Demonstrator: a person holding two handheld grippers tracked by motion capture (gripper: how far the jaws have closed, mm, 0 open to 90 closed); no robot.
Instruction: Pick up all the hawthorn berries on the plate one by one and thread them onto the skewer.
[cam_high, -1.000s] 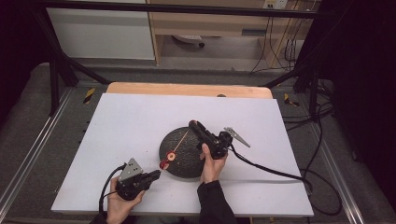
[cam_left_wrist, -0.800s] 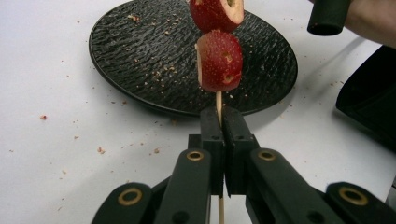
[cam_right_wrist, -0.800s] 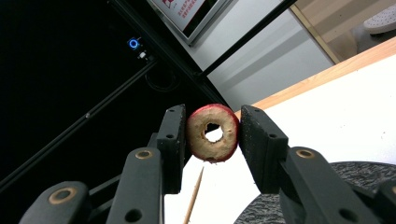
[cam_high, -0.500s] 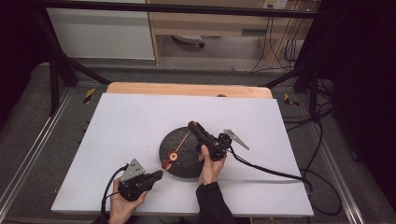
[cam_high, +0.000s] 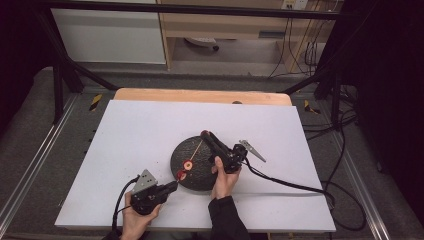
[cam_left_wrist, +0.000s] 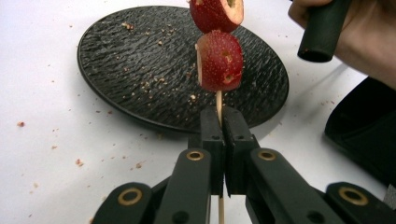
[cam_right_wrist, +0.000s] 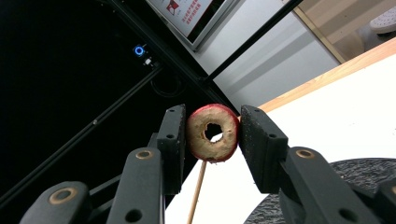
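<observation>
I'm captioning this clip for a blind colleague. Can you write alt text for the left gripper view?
The left gripper is clamped shut on a thin wooden skewer carrying two red fruit pieces, held above a textured black plate scattered with crumbs. A hand with a black handle sits at upper right, over the white table.

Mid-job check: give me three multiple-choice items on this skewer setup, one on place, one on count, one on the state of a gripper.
1. Where does the black plate sit?
A. on the white table top
B. on the floor
C. on a shelf

2. How many red fruit pieces are on the skewer in the left gripper view?
A. none
B. two
C. five

3. How do the left gripper jaws stand?
A. wide open
B. shut on the plate rim
C. shut on the skewer

Answers: 1 A, the high view shows it on the white table top. 2 B, two pieces stack above the jaws. 3 C, the stick runs between the closed jaws.
</observation>
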